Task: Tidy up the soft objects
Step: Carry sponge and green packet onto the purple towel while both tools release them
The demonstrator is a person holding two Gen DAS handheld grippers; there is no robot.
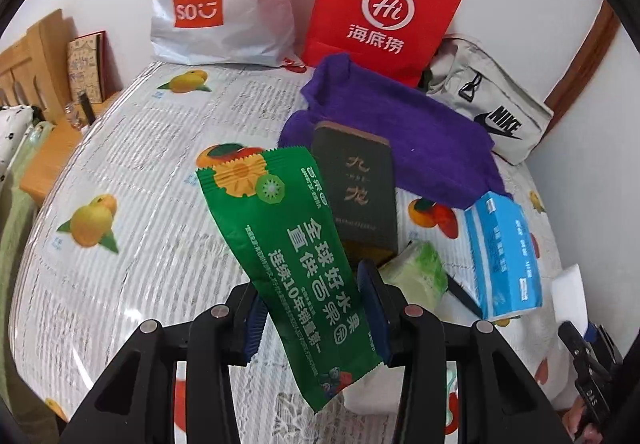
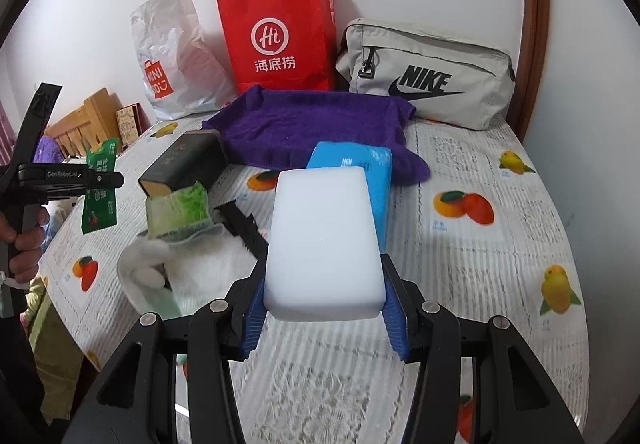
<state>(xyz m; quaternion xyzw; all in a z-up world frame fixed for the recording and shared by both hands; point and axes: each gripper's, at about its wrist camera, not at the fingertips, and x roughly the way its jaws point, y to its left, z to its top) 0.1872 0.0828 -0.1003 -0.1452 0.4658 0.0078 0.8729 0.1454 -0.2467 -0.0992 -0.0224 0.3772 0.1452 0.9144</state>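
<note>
Left tool [image 1: 316,318] clamped on green packet [image 1: 288,244] (light, slippery film); right tool [image 2: 324,314] clamped on white sponge [image 2: 324,240], soft, squeezable.

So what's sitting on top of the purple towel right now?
The dark box overlaps the purple towel's left corner; the blue tissue pack its front edge. What lies under the towel is hidden.

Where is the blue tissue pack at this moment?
The blue tissue pack lies on the table, partly on the purple towel, directly behind the white sponge held in the right gripper.
</note>
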